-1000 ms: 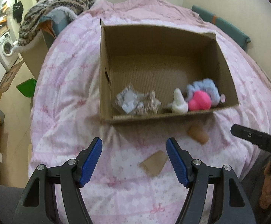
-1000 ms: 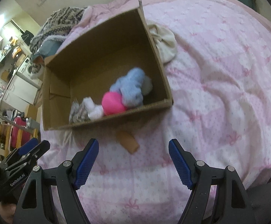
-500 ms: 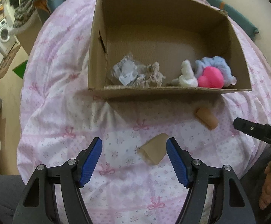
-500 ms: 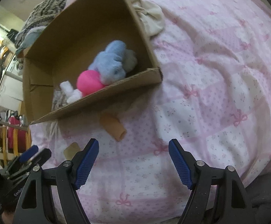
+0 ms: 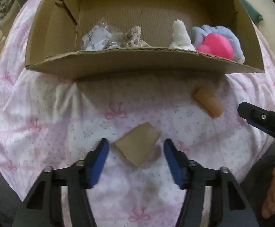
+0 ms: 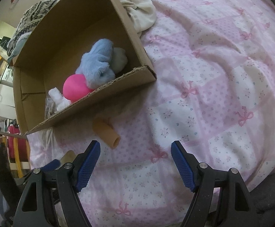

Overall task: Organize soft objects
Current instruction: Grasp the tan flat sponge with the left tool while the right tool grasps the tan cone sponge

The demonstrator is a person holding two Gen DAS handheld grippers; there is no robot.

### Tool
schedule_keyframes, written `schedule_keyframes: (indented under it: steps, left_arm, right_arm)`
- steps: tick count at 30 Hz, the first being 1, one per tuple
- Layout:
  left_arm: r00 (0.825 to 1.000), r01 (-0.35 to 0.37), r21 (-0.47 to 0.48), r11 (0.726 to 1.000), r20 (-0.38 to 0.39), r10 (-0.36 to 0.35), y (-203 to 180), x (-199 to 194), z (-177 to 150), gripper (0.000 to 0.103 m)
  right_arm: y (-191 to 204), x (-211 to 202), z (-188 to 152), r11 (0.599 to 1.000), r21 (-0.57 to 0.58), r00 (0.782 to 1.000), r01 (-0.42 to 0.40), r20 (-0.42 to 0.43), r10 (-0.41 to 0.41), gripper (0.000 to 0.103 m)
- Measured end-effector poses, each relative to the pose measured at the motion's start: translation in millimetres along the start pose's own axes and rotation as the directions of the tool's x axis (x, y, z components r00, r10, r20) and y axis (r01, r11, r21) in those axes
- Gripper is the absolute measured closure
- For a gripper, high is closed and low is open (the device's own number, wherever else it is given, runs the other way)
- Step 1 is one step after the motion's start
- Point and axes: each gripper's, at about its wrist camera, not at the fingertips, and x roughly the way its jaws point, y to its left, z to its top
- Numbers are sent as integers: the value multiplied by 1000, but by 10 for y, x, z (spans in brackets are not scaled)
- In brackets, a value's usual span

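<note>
A flat tan soft piece (image 5: pixel 137 144) lies on the pink quilt between the open fingers of my left gripper (image 5: pixel 135 147). A tan tube-shaped soft piece (image 5: pixel 208 101) lies near the box front; in the right wrist view this tube (image 6: pixel 106 132) sits just ahead and left of my open, empty right gripper (image 6: pixel 135 149). The open cardboard box (image 5: pixel 137 60) holds a pink ball (image 5: pixel 216 46), a blue plush (image 6: pixel 97 64), a white plush (image 5: pixel 180 35) and a clear bag (image 5: pixel 97 36).
A cream cloth (image 6: pixel 139 15) lies behind the box's right wall. A knitted blanket (image 6: pixel 31 13) is heaped beyond the box. The pink quilt (image 6: pixel 222 75) stretches to the right. The right gripper's tip (image 5: pixel 260 117) shows at the left view's right edge.
My left gripper has moved forward and down, so the flat tan piece now sits between its fingers. My right gripper has moved closer to the tan tube.
</note>
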Motion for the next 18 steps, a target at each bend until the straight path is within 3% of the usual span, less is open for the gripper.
schedule_keyframes:
  steps: [5, 13, 18]
  left_arm:
    - [1000, 4, 4, 1000, 18, -4, 42, -13, 39, 90]
    - [998, 22, -26, 999, 60, -21, 187, -142, 91, 92]
    - [997, 13, -55, 998, 76, -9, 271, -212, 24, 92]
  right_arm:
    - [185, 85, 87, 997, -73, 1000, 8, -18, -10, 22]
    - [667, 337, 121, 941, -334, 997, 56, -33, -71, 24]
    - [795, 518, 92, 919, -385, 993, 84, -41, -108, 45]
